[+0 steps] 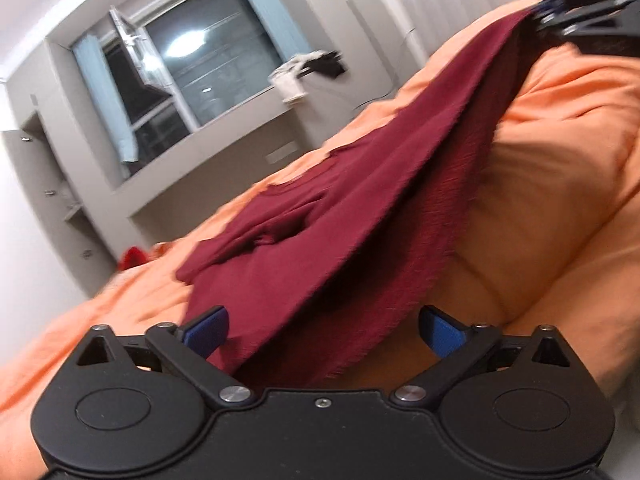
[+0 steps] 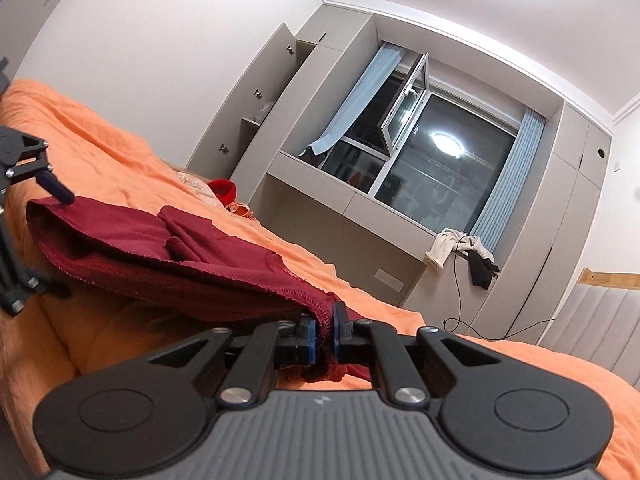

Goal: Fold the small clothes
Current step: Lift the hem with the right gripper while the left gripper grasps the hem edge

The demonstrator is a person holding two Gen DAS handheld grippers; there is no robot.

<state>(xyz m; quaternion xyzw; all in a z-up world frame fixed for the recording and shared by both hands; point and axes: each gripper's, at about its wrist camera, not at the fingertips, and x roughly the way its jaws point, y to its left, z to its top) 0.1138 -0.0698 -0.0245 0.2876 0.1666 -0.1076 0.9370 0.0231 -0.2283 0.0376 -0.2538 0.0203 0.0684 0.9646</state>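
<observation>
Tongs first: my left gripper (image 1: 322, 330) is spread wide with the maroon shirt (image 1: 344, 216) lying between its fingers, unpinched. My right gripper (image 2: 325, 330) is clamped on the shirt's hem. Beyond, the shirt is lifted over the orange bed (image 2: 120, 148).

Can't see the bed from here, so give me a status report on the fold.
Left gripper open, fabric between its fingers. Right gripper shut on maroon garment, its edge lifted off orange bedspread. Nothing in the way.
</observation>
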